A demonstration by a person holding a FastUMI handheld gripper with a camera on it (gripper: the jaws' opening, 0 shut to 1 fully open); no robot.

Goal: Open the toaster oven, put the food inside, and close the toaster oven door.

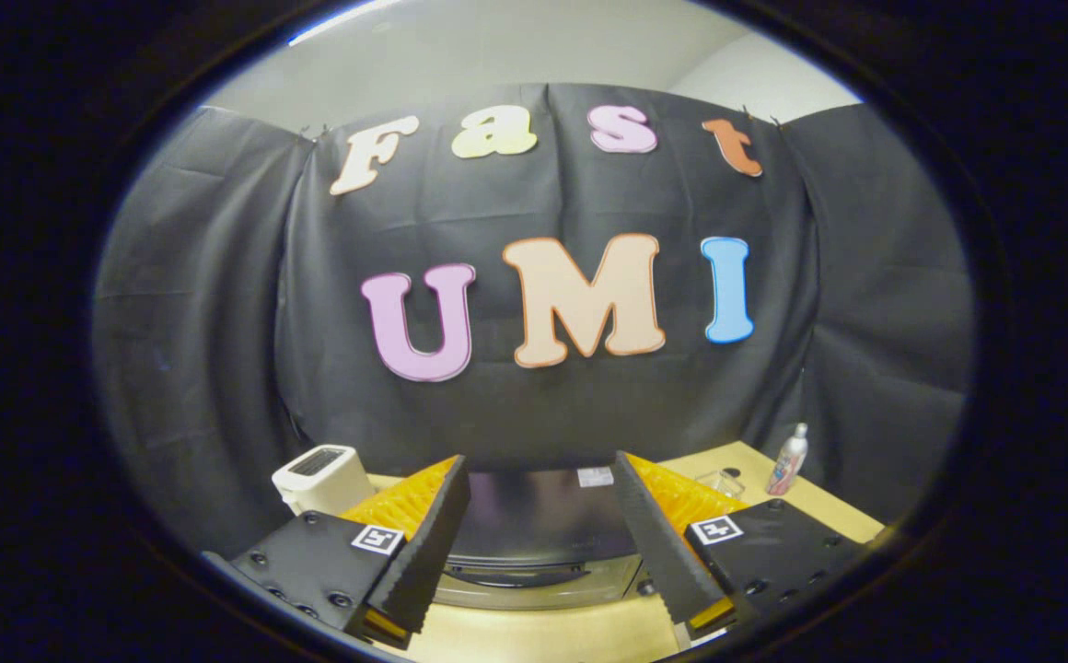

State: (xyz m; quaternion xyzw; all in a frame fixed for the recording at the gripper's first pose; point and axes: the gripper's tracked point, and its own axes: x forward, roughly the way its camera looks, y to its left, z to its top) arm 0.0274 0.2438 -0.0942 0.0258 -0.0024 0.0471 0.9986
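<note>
Toaster oven point(541, 525) sits on the wooden bench point(543, 635) just ahead of the claw point(543, 552), its dark top and the curved handle point(534, 575) of its door framed between the two spread fingers point(423, 543) — the claw is wide and holds nothing.

Judging from this gripper view, the oven is a stiff, heavy metal box that should stay put, while the door probably hinges low and swings down. The handle bar is the place to take hold, likely smooth and a little slippery. The door looks closed.

Left of the oven stands a white toaster point(322, 474); right of it, a clear dish point(721, 481) and — further back — a small bottle point(788, 460). Food cannot be made out.
</note>
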